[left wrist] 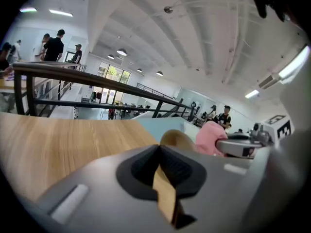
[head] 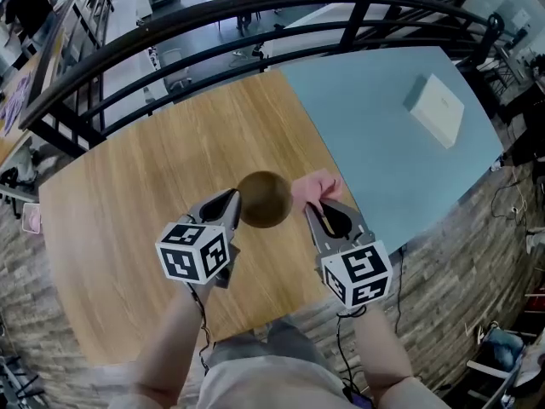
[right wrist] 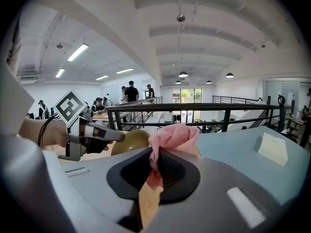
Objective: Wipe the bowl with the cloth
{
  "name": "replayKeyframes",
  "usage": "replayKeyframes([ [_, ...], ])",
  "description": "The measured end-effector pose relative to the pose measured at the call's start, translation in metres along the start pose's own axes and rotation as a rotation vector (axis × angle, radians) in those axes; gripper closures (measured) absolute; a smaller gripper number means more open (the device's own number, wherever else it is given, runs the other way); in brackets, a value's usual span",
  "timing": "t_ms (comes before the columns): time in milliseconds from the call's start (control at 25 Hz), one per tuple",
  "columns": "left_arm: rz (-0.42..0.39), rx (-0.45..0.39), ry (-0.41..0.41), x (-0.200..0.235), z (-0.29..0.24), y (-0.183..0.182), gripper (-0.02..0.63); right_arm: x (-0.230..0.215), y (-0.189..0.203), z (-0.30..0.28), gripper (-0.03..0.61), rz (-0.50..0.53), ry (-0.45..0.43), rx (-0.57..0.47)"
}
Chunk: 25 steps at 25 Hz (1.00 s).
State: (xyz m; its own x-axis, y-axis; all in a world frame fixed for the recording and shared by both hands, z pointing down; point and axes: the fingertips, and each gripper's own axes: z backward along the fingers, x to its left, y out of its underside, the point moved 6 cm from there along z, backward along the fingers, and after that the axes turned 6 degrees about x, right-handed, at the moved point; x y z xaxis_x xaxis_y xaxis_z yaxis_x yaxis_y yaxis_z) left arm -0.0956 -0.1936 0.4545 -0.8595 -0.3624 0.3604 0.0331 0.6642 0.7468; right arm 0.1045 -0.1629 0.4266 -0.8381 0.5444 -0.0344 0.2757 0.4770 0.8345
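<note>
A brown bowl (head: 266,199) sits at the middle of the wooden table (head: 119,203). My left gripper (head: 232,201) is shut at the bowl's left rim and seems to pinch it. In the left gripper view the bowl (left wrist: 176,138) rises just past the closed jaws. My right gripper (head: 313,210) is to the right of the bowl, shut on a pink cloth (head: 317,186). In the right gripper view the cloth (right wrist: 172,137) bunches up out of the jaws. There it is beside the bowl (right wrist: 130,141), with the left gripper (right wrist: 114,136) at the bowl's far side.
A light blue table (head: 383,118) adjoins the wooden one on the right and carries a white box (head: 436,109). A black railing (head: 255,15) curves behind both tables. The wooden table's front edge lies close to the person's body.
</note>
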Motion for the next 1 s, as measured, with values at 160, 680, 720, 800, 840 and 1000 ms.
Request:
replayKeyframes([
  [160, 0.036, 0.023, -0.009, 0.018, -0.025, 0.001, 0.606, -0.007, 0.010, -0.012, 0.548, -0.014, -0.004, 0.028],
  [680, 0.232, 0.094, -0.047, 0.073, -0.093, 0.039, 0.604, -0.009, 0.048, -0.044, 0.548, -0.025, -0.042, 0.117],
  [720, 0.243, 0.102, -0.046, 0.075, -0.095, 0.042, 0.603, -0.008, 0.051, -0.044, 0.548, -0.023, -0.046, 0.124],
  [800, 0.246, 0.118, -0.045, 0.077, -0.102, 0.049, 0.603, -0.007, 0.057, -0.046, 0.548, -0.028, -0.052, 0.136],
  [840, 0.247, 0.127, -0.045, 0.077, -0.105, 0.052, 0.604, -0.006, 0.060, -0.047, 0.548, -0.033, -0.055, 0.140],
  [1000, 0.278, 0.149, -0.045, 0.082, -0.115, 0.070, 0.603, -0.001, 0.075, -0.051, 0.548, -0.051, -0.064, 0.155],
])
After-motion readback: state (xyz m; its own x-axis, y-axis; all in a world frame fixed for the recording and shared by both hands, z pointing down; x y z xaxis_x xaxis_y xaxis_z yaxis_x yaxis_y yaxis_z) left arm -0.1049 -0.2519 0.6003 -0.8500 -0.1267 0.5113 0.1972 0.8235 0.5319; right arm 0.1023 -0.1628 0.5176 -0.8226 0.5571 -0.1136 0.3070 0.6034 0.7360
